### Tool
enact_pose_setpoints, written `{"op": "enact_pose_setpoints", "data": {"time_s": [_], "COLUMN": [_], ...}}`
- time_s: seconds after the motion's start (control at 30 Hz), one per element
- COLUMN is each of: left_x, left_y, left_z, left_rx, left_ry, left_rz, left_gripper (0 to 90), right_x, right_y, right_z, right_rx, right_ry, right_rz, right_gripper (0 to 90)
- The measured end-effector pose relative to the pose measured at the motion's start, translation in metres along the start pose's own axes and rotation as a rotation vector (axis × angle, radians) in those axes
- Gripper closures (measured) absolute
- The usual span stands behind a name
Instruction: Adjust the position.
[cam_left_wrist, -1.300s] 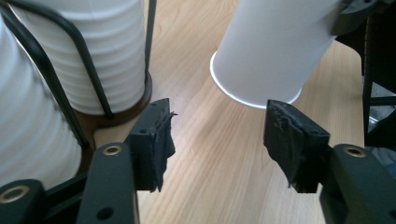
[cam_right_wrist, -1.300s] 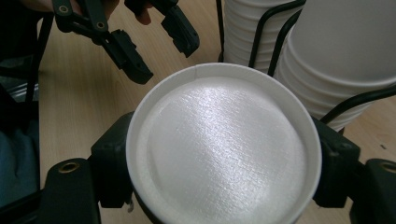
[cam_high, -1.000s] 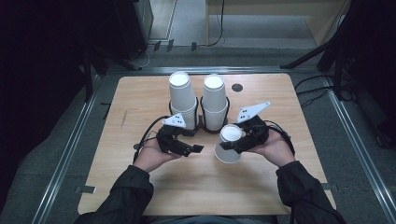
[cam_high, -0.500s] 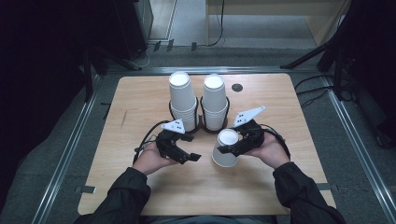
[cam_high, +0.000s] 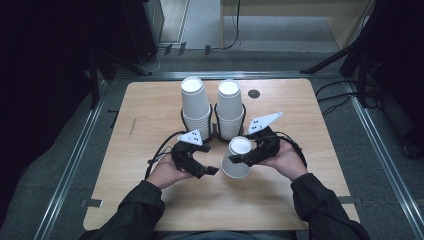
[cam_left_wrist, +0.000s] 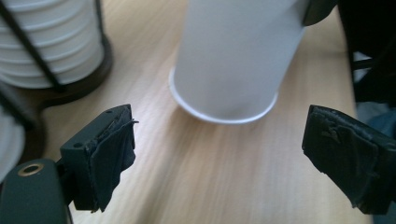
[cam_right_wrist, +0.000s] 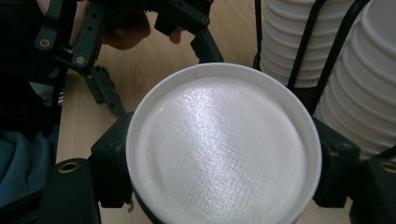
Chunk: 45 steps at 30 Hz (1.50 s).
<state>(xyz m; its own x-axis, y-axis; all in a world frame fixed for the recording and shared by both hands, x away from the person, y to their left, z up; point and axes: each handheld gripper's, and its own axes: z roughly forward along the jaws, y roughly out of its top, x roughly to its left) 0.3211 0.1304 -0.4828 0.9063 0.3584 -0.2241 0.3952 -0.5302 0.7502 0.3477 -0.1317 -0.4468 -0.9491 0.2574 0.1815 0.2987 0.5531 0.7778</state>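
A white paper cup (cam_high: 237, 159) is upside down and tilted over the table, with my right gripper (cam_high: 244, 155) shut on its sides near the closed base. In the right gripper view the cup's base (cam_right_wrist: 219, 154) sits between the two jaws of the right gripper (cam_right_wrist: 224, 179). My left gripper (cam_high: 207, 162) is open just left of the cup with nothing in it. In the left gripper view the cup (cam_left_wrist: 233, 56) stands ahead of the spread jaws of the left gripper (cam_left_wrist: 224, 149), its rim down near the wood.
Two tall stacks of upside-down white cups (cam_high: 195, 105) (cam_high: 230, 107) stand in a black wire holder (cam_high: 216, 131) just behind both grippers. A small dark hole (cam_high: 254, 93) marks the wooden table (cam_high: 150, 110) at the back. Metal rails run along both sides.
Both grippers have drifted slightly toward the person. The held cup has shifted a little left and tilted more, closer to the open left gripper.
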Motion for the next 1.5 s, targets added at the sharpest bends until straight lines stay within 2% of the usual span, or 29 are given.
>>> {"op": "enact_pose_setpoints", "data": {"time_s": [0.03,0.2,0.27,0.37,0.4,0.43,0.47,0.7,0.87,0.9,1.0,1.07,1.17,1.2,1.23,1.27,1.33,1.4,1.47,1.5], "left_x": [0.0,-0.003,-0.004,-0.007,-0.008,-0.009,-0.009,-0.016,-0.017,-0.019,-0.02,-0.022,-0.021,-0.021,-0.02,-0.019,-0.017,-0.016,-0.015,-0.015], "left_y": [0.0,0.002,0.002,0.004,0.004,0.006,0.006,0.007,0.007,0.007,0.007,0.008,0.011,0.011,0.011,0.011,0.012,0.011,0.012,0.012], "left_z": [0.001,0.005,0.007,0.011,0.012,0.014,0.014,0.019,0.02,0.019,0.016,0.012,0.009,0.008,0.008,0.005,0.004,-0.001,-0.007,-0.008], "left_rx": [-0.004,-0.015,-0.015,-0.024,-0.029,-0.041,-0.041,-0.054,-0.08,-0.102,-0.116,-0.129,-0.105,-0.103,-0.097,-0.088,-0.077,-0.065,-0.05,-0.045], "left_ry": [-0.013,-0.016,-0.04,-0.05,-0.043,-0.057,-0.057,-0.074,-0.111,-0.106,-0.1,-0.088,-0.109,-0.108,-0.119,-0.112,-0.115,-0.094,-0.066,-0.067], "left_rz": [0.001,0.006,0.008,0.025,0.032,0.023,0.023,0.049,0.045,0.053,0.072,0.112,0.105,0.105,0.101,0.099,0.089,0.093,0.1,0.095], "left_gripper": [9.5,7.6,4.3,1.2,1.2,0.9,1.0,0.9,1.0,4.3,11.8,14.2,19.5,20.7,21.8,22.1,22.2,22.2,22.1,22.1], "right_x": [0.0,0.006,0.007,0.01,0.01,0.011,0.011,0.021,0.025,0.026,0.025,0.025,0.022,0.021,0.021,0.021,0.022,0.023,0.022,0.022], "right_y": [0.0,0.008,0.01,0.014,0.014,0.017,0.017,0.025,0.028,0.029,0.029,0.028,0.028,0.028,0.028,0.028,0.028,0.028,0.026,0.024], "right_z": [0.0,0.0,-0.001,0.0,0.0,0.001,0.001,0.004,0.003,0.004,0.003,0.002,-0.001,-0.001,-0.001,-0.001,-0.002,-0.004,-0.007,-0.008], "right_rx": [0.0,-0.012,-0.027,-0.044,-0.044,-0.056,-0.056,-0.081,-0.133,-0.141,-0.163,-0.163,-0.165,-0.156,-0.158,-0.155,-0.152,-0.144,-0.127,-0.115], "right_ry": [0.0,0.018,0.026,0.042,0.042,0.061,0.061,0.104,0.141,0.155,0.167,0.168,0.18,0.185,0.187,0.192,0.181,0.159,0.131,0.12], "right_rz": [0.0,-0.014,-0.02,-0.019,-0.019,-0.021,-0.021,-0.05,-0.049,-0.04,-0.037,-0.035,-0.006,0.018,0.016,0.015,0.007,-0.013,-0.015,-0.012], "right_gripper": [24.6,24.7,24.7,24.7,24.7,24.7,24.7,24.8,24.9,24.9,25.4,25.5,25.3,25.3,23.6,20.0,17.9,16.7,16.7,16.7]}}
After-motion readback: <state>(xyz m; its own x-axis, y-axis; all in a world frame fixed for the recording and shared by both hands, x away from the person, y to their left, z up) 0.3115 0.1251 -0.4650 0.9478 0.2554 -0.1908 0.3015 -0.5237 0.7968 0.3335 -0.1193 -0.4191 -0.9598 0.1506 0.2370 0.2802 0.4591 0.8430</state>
